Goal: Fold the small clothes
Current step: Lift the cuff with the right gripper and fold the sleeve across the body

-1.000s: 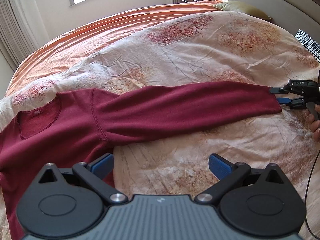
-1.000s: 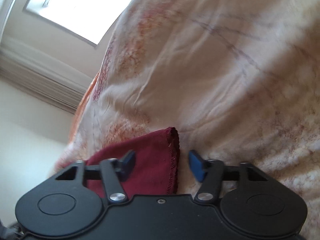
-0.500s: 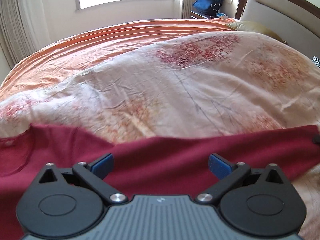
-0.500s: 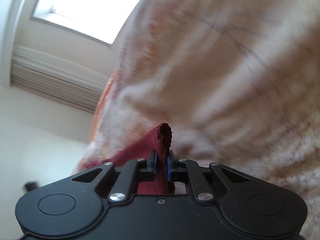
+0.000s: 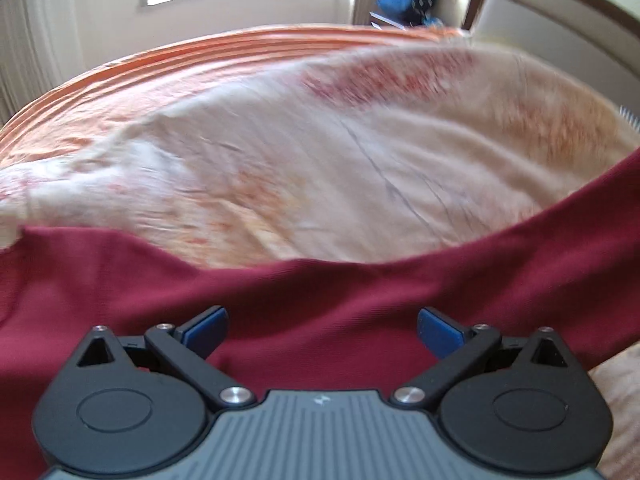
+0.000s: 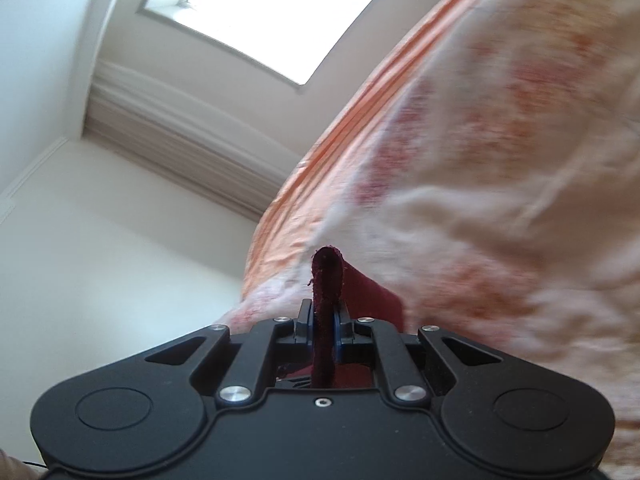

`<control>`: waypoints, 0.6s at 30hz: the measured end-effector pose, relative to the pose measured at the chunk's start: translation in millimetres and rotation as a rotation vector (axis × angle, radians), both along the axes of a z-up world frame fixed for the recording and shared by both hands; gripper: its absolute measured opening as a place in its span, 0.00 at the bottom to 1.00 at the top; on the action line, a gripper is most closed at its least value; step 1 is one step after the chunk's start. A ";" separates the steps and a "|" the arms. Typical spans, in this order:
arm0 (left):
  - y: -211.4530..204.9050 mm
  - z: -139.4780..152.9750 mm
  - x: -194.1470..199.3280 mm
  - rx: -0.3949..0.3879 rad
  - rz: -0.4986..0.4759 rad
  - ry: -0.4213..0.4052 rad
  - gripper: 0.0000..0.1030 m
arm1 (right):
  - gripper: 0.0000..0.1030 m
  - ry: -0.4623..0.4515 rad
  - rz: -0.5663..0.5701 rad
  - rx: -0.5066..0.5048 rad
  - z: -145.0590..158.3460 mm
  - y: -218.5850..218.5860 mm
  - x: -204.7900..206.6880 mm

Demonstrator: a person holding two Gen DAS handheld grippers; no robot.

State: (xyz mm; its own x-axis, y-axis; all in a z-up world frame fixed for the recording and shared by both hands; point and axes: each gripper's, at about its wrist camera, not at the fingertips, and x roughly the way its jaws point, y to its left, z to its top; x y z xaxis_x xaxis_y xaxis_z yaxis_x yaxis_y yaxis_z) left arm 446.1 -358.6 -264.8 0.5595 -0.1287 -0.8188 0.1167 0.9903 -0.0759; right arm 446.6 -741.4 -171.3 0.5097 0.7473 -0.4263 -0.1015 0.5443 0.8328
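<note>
- A wide bed covered by a cream quilt with faded red and orange flower print (image 5: 280, 168) fills both views; an orange sheet (image 5: 168, 68) shows along its far edge below the window.
- A dark red knitted sweater (image 5: 304, 300) lies across the near part of the quilt in the left wrist view, its long sleeve (image 5: 560, 240) rising off the bed toward the right edge.
- The left gripper (image 5: 322, 330) hangs over the sweater with its blue-padded fingers (image 5: 206, 328) spread wide apart; the red cloth lies below and between them, and I cannot tell whether the pads touch it.
- The right gripper (image 6: 325, 320) has just been closing and is clenched on the sleeve's cuff (image 6: 328, 276), which stands up in a folded loop above the pinched fingertips.
</note>
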 end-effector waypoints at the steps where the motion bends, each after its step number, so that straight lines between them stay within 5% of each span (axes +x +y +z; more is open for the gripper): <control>1: 13.9 5.3 -3.6 -0.015 0.012 -0.001 1.00 | 0.09 -0.006 0.005 0.004 5.7 11.7 2.3; 11: 163.2 35.1 -35.9 -0.036 0.156 -0.001 1.00 | 0.09 -0.034 0.141 0.063 54.3 188.2 26.3; 18: 296.4 51.3 -96.2 -0.054 0.279 -0.020 1.00 | 0.09 -0.013 0.267 0.075 48.7 357.5 42.7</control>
